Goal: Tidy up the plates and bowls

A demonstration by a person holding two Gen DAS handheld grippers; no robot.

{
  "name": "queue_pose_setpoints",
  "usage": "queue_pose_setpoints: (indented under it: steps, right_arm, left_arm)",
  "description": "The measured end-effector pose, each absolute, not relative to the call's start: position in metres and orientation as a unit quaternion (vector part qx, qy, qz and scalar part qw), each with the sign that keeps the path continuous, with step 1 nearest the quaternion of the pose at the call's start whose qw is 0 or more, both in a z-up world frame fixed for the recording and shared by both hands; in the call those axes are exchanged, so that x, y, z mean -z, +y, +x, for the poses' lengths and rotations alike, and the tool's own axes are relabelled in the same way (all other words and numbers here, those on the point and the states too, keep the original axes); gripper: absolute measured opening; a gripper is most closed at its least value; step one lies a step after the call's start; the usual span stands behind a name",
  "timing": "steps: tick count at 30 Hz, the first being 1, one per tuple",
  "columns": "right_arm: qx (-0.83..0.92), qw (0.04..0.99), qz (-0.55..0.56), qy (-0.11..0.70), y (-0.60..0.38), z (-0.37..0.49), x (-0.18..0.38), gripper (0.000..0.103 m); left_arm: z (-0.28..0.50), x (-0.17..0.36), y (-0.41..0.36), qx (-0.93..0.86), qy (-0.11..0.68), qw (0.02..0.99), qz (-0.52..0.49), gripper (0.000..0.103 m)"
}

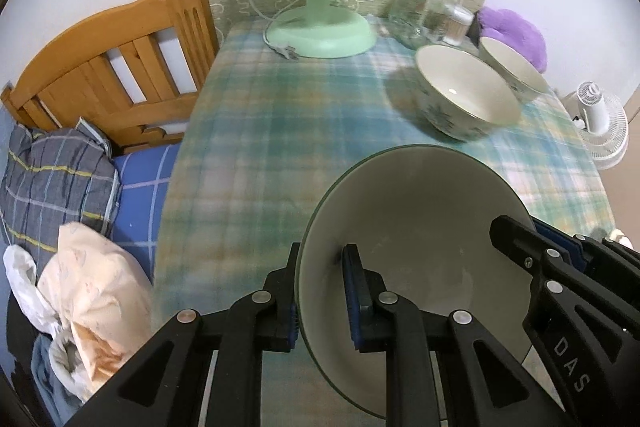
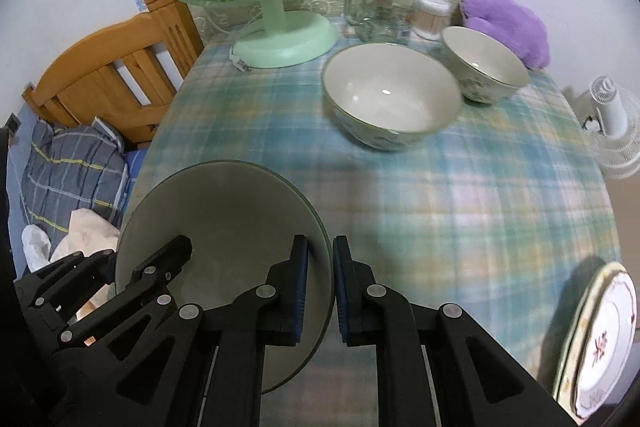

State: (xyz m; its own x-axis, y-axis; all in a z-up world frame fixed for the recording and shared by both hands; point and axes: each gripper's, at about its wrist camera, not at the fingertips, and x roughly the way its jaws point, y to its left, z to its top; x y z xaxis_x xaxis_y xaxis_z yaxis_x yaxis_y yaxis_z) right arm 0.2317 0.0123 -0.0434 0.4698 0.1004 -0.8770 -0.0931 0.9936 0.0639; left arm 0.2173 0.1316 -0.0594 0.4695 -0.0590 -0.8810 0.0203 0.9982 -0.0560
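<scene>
Left wrist view: both grippers, left (image 1: pixel 322 301) and right (image 2: pixel 320 291), have jaws clamped on opposite rims of one bowl (image 1: pixel 416 227), mouth tilted toward the cameras, above the bench (image 1: pixel 280 131).

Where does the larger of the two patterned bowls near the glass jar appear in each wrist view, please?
Left wrist: larger patterned bowl, upper right, ahead of the held plate.
Right wrist: larger patterned bowl, upper centre, right of the fan base.
Shared landmark: green fan, behind-left of it in both.
</scene>
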Motion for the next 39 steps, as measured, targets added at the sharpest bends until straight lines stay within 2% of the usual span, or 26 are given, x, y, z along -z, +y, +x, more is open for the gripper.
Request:
queue_pose_setpoints:
  steps: [18, 39]
  right_arm:
    - [-0.047, 0.858, 0.014, 0.511, -0.083, 0.152, 0.027, 0.015]
    - [-0.047, 0.835, 0.011, 0.548, -0.163, 0.126, 0.060, 0.015]
  left_arm:
    - [0.152, 0.049, 0.037, 0.025, 0.523, 0.852, -0.018, 0.017]
    - [0.132, 0.080, -0.043, 0.026, 0.553, 0.833, 0.015, 0.017]
